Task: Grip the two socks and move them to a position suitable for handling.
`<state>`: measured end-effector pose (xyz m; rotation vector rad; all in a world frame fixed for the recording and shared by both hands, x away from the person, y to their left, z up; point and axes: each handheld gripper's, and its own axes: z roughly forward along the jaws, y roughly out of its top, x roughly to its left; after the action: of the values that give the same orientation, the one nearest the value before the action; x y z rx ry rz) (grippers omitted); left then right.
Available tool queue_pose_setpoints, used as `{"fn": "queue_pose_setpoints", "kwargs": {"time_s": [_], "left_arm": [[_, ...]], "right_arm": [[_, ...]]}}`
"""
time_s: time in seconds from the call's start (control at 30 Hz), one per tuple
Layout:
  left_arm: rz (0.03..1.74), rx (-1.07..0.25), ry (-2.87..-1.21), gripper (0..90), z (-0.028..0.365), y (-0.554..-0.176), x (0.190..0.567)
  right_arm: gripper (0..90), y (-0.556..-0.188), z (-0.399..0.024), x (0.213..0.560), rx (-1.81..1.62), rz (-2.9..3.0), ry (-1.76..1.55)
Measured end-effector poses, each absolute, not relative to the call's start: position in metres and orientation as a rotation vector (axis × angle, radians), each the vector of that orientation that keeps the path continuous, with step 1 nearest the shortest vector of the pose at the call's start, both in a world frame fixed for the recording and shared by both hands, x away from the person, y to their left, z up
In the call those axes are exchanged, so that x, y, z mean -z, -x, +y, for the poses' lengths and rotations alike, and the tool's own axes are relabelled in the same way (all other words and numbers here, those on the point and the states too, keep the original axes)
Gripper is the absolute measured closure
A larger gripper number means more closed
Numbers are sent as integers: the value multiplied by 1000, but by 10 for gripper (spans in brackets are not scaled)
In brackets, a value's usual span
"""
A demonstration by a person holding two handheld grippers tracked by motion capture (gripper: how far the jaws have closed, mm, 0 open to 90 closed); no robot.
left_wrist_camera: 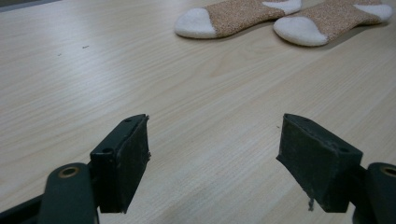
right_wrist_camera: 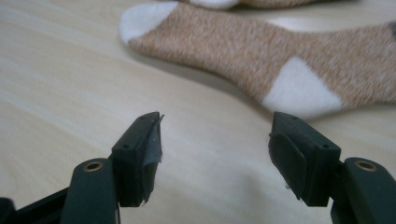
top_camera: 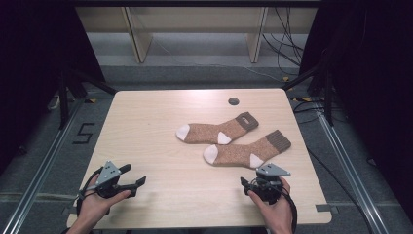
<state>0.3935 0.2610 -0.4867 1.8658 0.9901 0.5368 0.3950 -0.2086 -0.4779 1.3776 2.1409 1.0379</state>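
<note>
From my seat I see the pale wood-grain table [top_camera: 160, 122] with two tan knitted socks with white toes and heels and brown cuffs lying on its right half. The farther sock [top_camera: 214, 130] lies flat with its white toe toward the table's middle and its cuff up toward the small dark round hole in the tabletop [top_camera: 233, 101]. The nearer sock [top_camera: 243, 152] lies just beside it, offset to the right, and the two run roughly parallel; whether they touch I cannot tell from above.

My left gripper [top_camera: 132, 174] sits at the near left corner, held in the person's left hand [top_camera: 97, 202], well apart from both socks. In the left gripper view its jaws stand spread wide over bare wood, with nothing between them (the two white sock toes show far ahead).

My right gripper [top_camera: 249, 182] sits at the near right edge, held in the person's right hand [top_camera: 275, 209], just short of the nearer sock. In the right gripper view its jaws are also spread wide and empty, and that sock's white heel patch [right_wrist_camera: 301, 91] lies close ahead of them on the table, not touched.
</note>
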Motion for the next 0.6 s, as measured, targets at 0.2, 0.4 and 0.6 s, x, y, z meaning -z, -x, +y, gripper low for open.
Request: {"fn": "queue_pose_setpoints", "kwargs": {"time_s": [0.2, 0.4, 0.6], "left_arm": [[1016, -531, -1869, 238, 258, -397, 487], [991, -526, -1872, 238, 259, -395, 487], [987, -527, -1860, 238, 262, -392, 486]], "right_arm": [[307, -437, -212, 462, -963, 2135, -1306], [293, -483, -211, 463, -860, 2172, -1452], [291, -499, -209, 482, -740, 2232, -1494]]}}
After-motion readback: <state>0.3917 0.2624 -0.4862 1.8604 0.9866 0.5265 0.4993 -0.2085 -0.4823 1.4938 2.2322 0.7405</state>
